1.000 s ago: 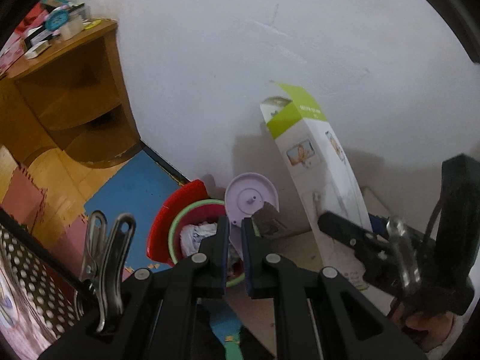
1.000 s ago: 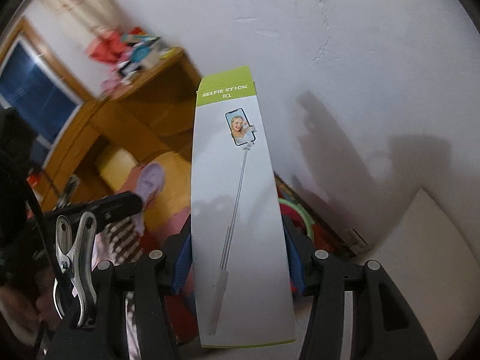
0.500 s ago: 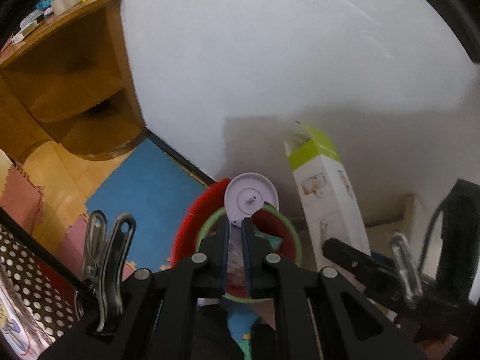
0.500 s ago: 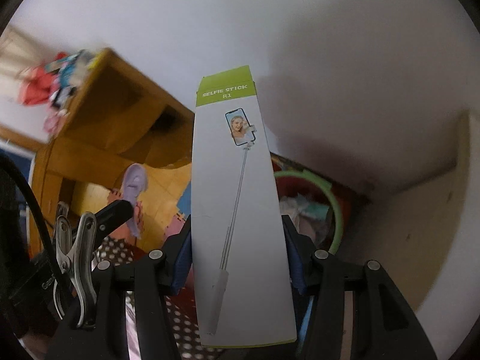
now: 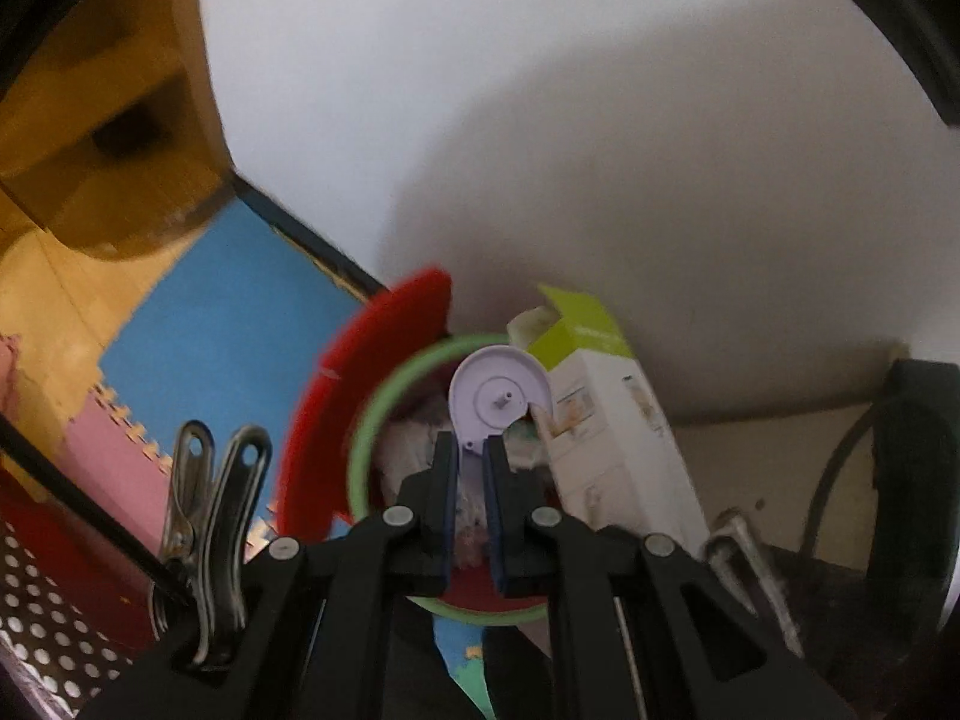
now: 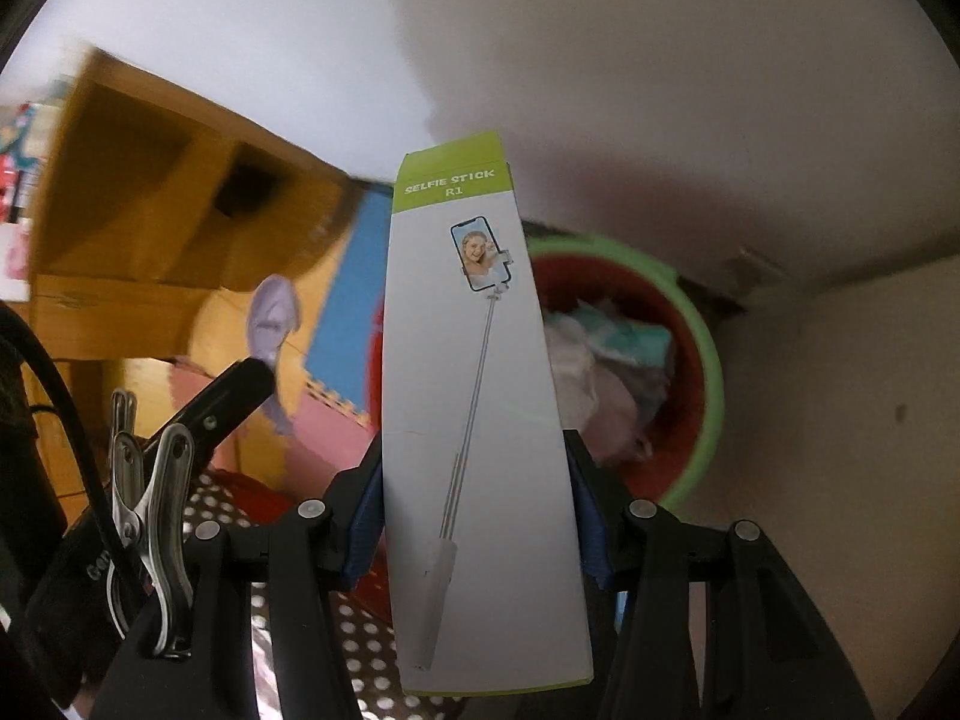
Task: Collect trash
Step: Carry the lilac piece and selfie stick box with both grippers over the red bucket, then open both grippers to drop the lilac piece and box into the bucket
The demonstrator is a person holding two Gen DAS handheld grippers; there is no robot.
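Lilac plastic is pinched edge-on by the left gripper (image 5: 471, 450): a round lilac disc (image 5: 499, 397) with a notch cut out of it is clamped between jaws that are almost fully closed, and it is held over the mouth of a red bin (image 5: 384, 360) with a green rim. Crumpled paper waste (image 5: 414, 438) is seen inside the bin only partly in this view, behind the fingers.

From the right wrist view the bin's contents (image 6: 606, 372) are shown far more plainly, as a heap of white, pink and teal scraps. The selfie stick box (image 6: 480, 420), white with a lime-green band, is gripped across its width by the right gripper (image 6: 480, 480), whose jaws are set about half open around it; its printed front can be read here alone. In the left wrist view the same box (image 5: 606, 414) is seen from its side, its open top flap beside the bin rim. Blue and pink foam mats (image 5: 204, 324) and a wooden shelf unit (image 6: 156, 204) are seen beyond.
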